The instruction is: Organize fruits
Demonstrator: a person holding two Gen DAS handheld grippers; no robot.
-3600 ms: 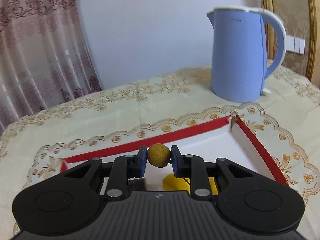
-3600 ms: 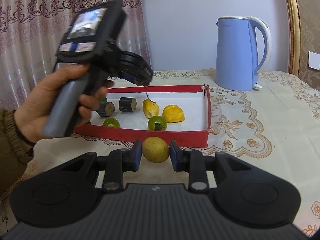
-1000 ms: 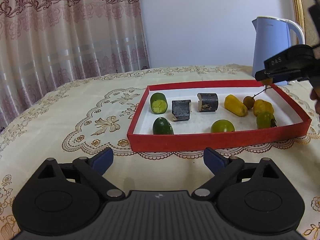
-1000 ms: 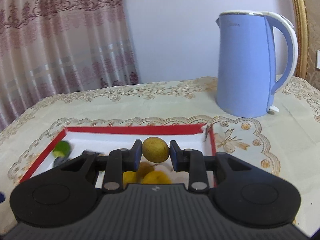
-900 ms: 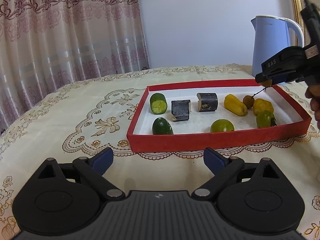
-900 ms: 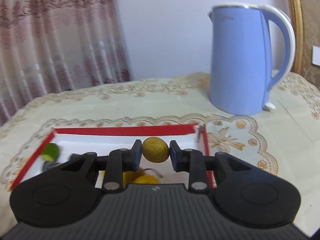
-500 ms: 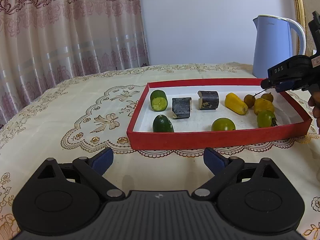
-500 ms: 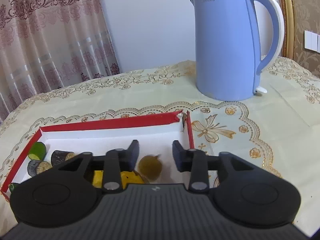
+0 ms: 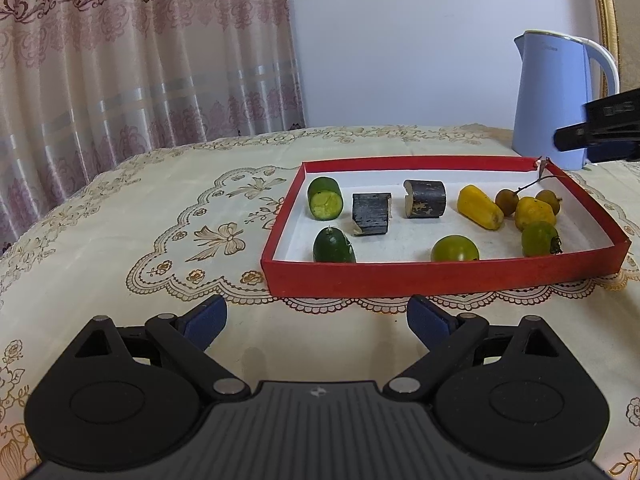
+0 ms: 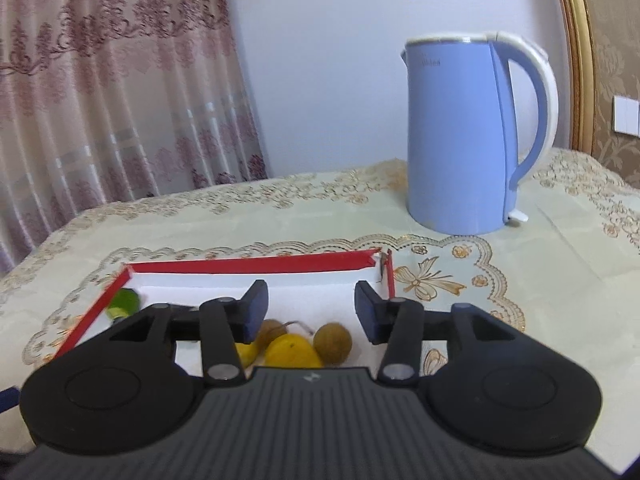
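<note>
Your right tool (image 10: 307, 307) is opening w/ nothing between its pads, the brown fruit (image 10: 333, 342) lying just below it, lower middle of the frame.

Right gripper (image 10: 311, 312) over red tray (image 10: 248, 266), jaws opening, nothing between them. Below: brown round fruit (image 10: 333, 345), yellow fruit (image 10: 292, 351), a second brown fruit (image 10: 269, 330) partly hidden. Green piece (image 10: 125, 301) at tray's left. Blue kettle (image 10: 460, 136) far right on tabletop (image 10: 540, 264).

Tablecloth-covered table (image 9: 160, 216) under red tray (image 9: 440, 276), kettle (image 9: 552, 100)
</note>
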